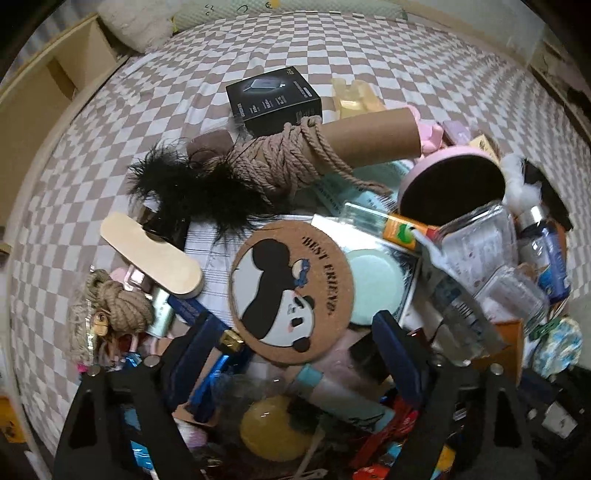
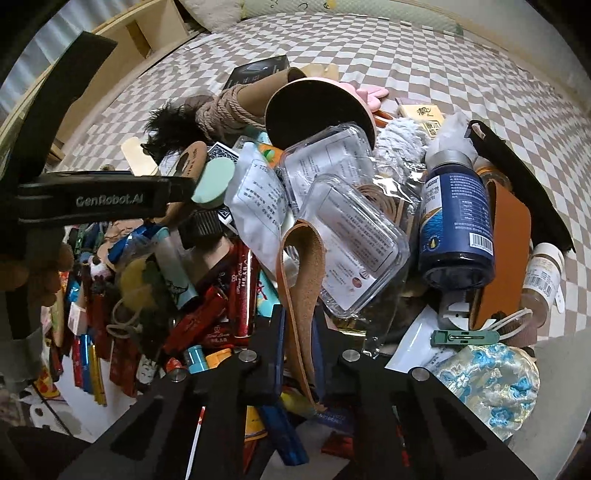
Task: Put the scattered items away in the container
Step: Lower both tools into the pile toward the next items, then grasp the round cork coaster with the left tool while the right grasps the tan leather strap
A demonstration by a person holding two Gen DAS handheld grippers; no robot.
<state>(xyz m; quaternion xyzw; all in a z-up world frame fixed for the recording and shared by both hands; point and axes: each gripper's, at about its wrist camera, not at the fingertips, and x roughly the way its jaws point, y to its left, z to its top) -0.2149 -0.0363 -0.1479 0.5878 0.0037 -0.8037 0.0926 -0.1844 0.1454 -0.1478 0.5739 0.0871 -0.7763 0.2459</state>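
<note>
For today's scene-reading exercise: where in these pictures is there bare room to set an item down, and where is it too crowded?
Free: the checkered bedspread beyond the black box, up to the pillows, and left of the black feather trim. Also right of the blue bottle and black strap. Crowded: the heap around the panda coaster and clear plastic cases.

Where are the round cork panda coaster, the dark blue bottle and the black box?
round cork panda coaster [image 1: 286, 291], left wrist view, its middle
dark blue bottle [image 2: 456, 218], right wrist view, its label
black box [image 1: 273, 99], left wrist view, its top
</note>
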